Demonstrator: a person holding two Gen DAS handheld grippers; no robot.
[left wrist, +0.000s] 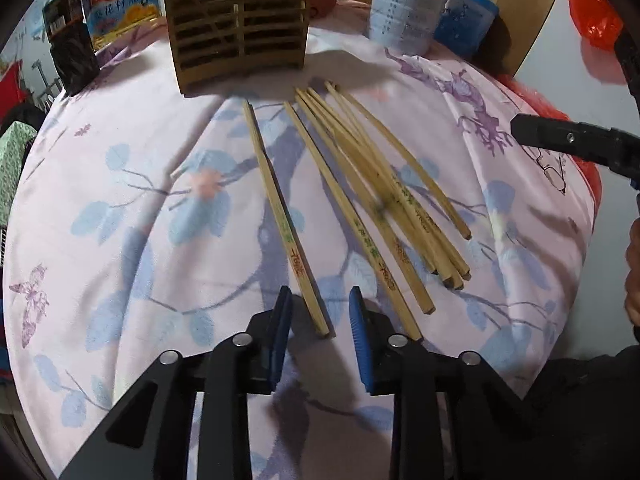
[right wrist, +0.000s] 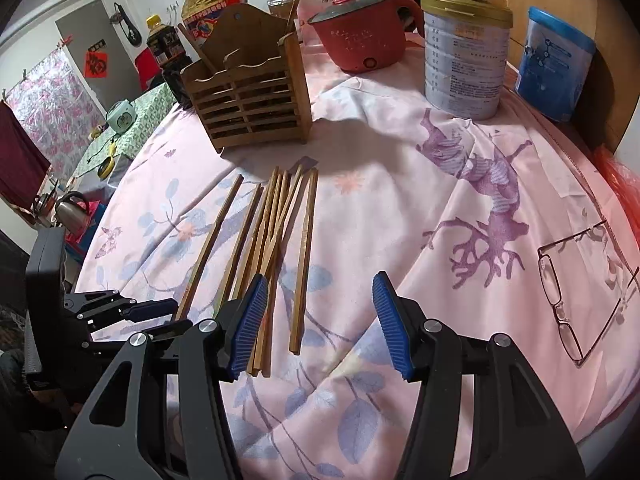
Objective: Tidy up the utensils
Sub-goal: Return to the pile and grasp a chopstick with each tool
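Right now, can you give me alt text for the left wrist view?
The open left gripper hovers over the near end of one bamboo chopstick lying on the pink floral tablecloth. More chopsticks fan out to its right, below a slatted wooden utensil holder; the right gripper's black tip shows at the right edge.

left gripper point(left wrist: 320, 304): matte black plastic linkage arms | round silver pivot screws | ribbed blue rubber pads point(left wrist: 357, 316) || right gripper point(right wrist: 319, 300): same black arms, silver screws, blue ribbed pads point(right wrist: 386, 312)
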